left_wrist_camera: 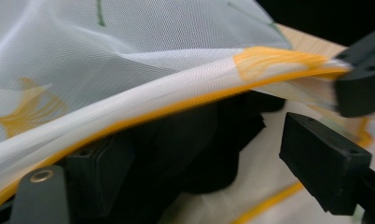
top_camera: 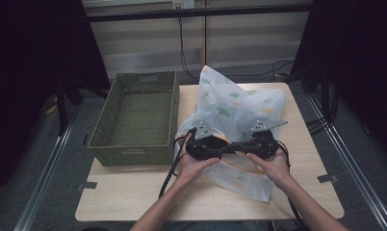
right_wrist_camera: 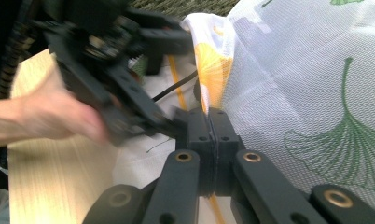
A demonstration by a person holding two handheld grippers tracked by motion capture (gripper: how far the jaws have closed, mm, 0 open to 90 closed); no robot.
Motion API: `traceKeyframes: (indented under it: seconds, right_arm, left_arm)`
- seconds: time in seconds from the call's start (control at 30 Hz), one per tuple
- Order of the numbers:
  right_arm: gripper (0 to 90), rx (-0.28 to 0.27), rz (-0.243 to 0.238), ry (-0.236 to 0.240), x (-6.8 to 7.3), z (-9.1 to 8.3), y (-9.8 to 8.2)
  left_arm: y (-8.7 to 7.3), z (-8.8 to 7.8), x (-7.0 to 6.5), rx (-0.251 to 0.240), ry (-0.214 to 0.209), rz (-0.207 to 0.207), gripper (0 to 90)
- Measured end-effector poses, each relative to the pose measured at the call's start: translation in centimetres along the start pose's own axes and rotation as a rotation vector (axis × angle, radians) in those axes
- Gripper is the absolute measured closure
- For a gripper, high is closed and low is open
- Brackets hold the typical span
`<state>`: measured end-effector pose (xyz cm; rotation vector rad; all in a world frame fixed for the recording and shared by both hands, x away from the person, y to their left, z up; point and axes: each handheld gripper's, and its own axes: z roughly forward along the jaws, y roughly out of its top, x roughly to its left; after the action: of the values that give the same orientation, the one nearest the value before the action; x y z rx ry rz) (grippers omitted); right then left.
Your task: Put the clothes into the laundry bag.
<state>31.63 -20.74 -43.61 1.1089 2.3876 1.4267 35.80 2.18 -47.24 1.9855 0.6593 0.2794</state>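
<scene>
A white mesh bag (top_camera: 235, 108) with green and orange leaf prints lies crumpled on the table's right half. Its orange-trimmed hem (left_wrist_camera: 185, 88) runs across the left gripper view. My left gripper (left_wrist_camera: 204, 149) is open, its jaws standing wide on either side below that hem without pressing it. My right gripper (right_wrist_camera: 209, 123) is shut on the hem's orange-printed edge, with the mesh (right_wrist_camera: 307, 84) bulging to its right. From above, the left gripper (top_camera: 224, 147) and right gripper (top_camera: 240, 146) point at each other, nearly tip to tip, over the bag's near part.
A green woven basket (top_camera: 138, 118) with nothing in it stands at the table's left rear, close beside the bag. Bare light wood (top_camera: 134, 192) lies in front of the basket. Cables trail from both grippers toward the near edge. Dark curtains flank the table.
</scene>
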Motion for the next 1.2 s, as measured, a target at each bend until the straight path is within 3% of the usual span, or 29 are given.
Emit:
traceKeyframes:
  seconds: [0.1,0.27,0.37,0.43,0.5,0.6,0.67,0.73,0.8,0.87,0.93,1.07,1.2]
  right_arm:
    - [90.0,0.000,-0.001,-0.004,0.0,0.0,0.0]
    - [90.0,0.001,-0.001,-0.004,0.0,0.0,0.0]
    - [90.0,0.000,-0.003,-0.003,0.0,0.0,0.0]
    - [90.0,0.000,-0.003,-0.003,0.0,0.0,0.0]
    - [90.0,0.000,-0.003,-0.004,0.0,0.0,0.0]
    - [90.0,0.003,-0.007,-0.002,0.1,0.1,0.0]
    - [90.0,0.006,-0.011,-0.001,0.1,0.2,0.0]
    - [90.0,0.008,-0.011,0.000,0.1,0.3,0.0]
    - [90.0,0.008,-0.011,0.000,0.1,0.3,0.0]
    - [90.0,0.006,-0.016,0.000,0.1,0.2,0.0]
    - [90.0,0.005,-0.014,0.001,0.1,0.2,0.0]
    - [90.0,0.006,-0.017,0.001,0.1,0.1,0.1]
    - [90.0,0.002,-0.021,-0.002,0.2,-0.1,0.2]
  left_arm:
    - [0.1,-1.2,0.2,0.005,-0.008,-0.010,17.3]
    - [-0.3,-2.6,-0.5,0.069,-0.045,0.045,18.3]
    - [-1.3,-3.2,-1.2,0.150,-0.059,0.107,21.1]
    - [-2.1,-3.6,-1.6,0.170,-0.071,0.125,23.8]
    - [-2.8,-4.0,-1.8,0.166,-0.086,0.104,24.1]
    - [-4.0,-4.1,-1.9,0.188,-0.120,0.117,28.1]
    - [-4.5,-3.5,-2.3,0.222,-0.112,0.152,30.1]
    - [-4.8,-2.9,-2.4,0.245,-0.106,0.169,39.5]
    - [-5.1,-2.5,-2.3,0.255,-0.133,0.163,59.9]
    - [-4.9,-2.3,-2.4,0.259,-0.134,0.144,70.4]
    - [-4.8,-2.2,-2.7,0.270,-0.142,0.146,87.9]
    - [-4.7,-2.0,-3.4,0.272,-0.142,0.138,90.0]
    - [-4.6,-1.6,-4.9,0.271,-0.153,0.166,90.0]
